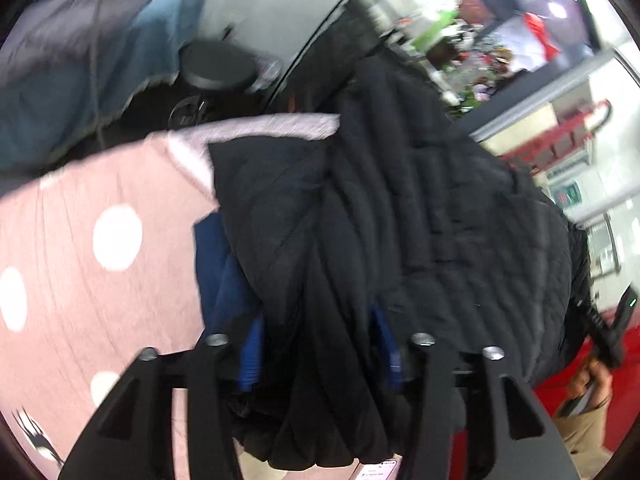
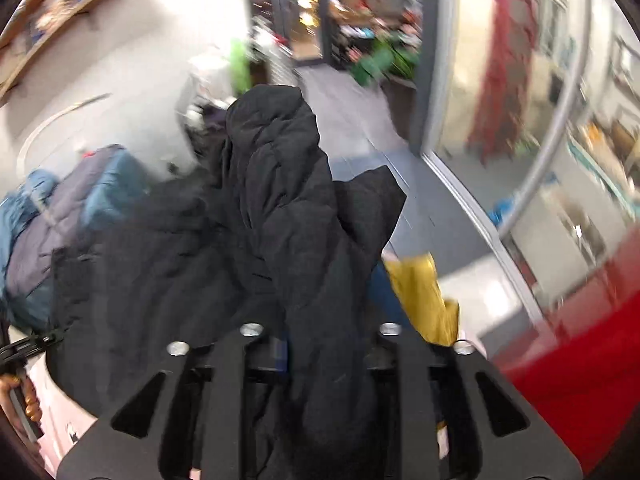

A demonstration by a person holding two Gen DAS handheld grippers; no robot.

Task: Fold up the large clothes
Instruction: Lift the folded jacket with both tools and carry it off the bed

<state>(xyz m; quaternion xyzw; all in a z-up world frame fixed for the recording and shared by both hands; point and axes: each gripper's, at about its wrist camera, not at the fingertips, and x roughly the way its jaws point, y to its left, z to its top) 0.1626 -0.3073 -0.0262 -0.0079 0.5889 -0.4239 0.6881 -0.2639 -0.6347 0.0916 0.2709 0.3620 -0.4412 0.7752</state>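
A large black quilted jacket (image 1: pixel 400 200) with a blue lining (image 1: pixel 224 272) hangs bunched over a pink sheet with white dots (image 1: pixel 100 260). In the left wrist view a thick fold of it runs down between the fingers of my left gripper (image 1: pixel 318 344); the jaws stand apart and the blue pads (image 1: pixel 252 356) flank the fabric. In the right wrist view the jacket (image 2: pixel 280 200) rises in a hump, and a fold drapes through my right gripper (image 2: pixel 320 332), whose jaws also stand apart. Both views are blurred.
Blue and grey bedding (image 1: pixel 80 60) is piled at the back left by a round black stool (image 1: pixel 218 66). A yellow garment (image 2: pixel 424 296) lies right of the jacket, beside a red surface (image 2: pixel 580 340). A person's hand (image 1: pixel 596 384) shows at the right edge.
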